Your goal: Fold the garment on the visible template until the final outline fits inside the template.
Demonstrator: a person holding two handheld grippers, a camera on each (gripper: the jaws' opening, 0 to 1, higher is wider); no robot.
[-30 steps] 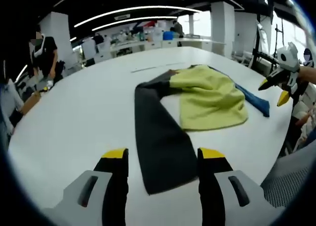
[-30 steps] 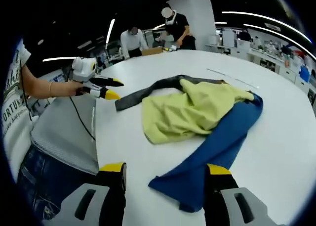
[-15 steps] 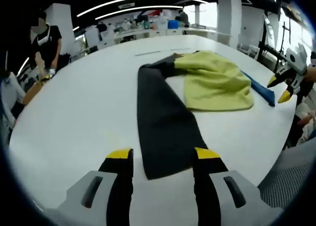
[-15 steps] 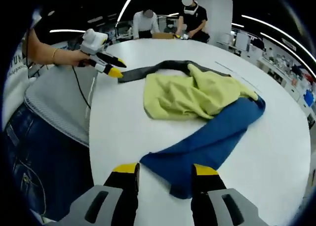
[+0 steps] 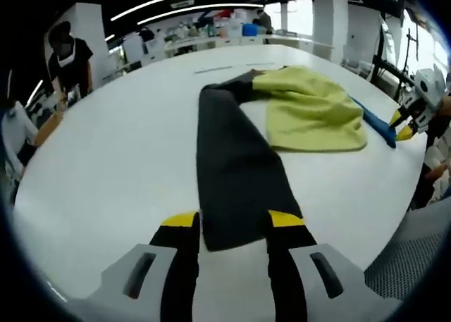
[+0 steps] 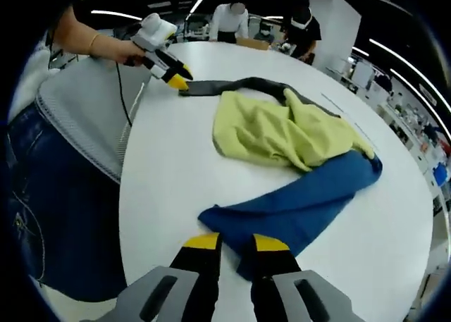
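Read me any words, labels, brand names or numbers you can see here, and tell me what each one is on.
No text can be read.
The garment, the white table and both grippers, left and right, show no lettering.
Far shelves are too small and blurred to read.

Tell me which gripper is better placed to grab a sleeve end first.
Both are close, but the left gripper looks slightly better: its open jaws already straddle the dark sleeve end. The right gripper hangs over the blue sleeve cuff, jaws narrower, the cuff edge still just ahead.
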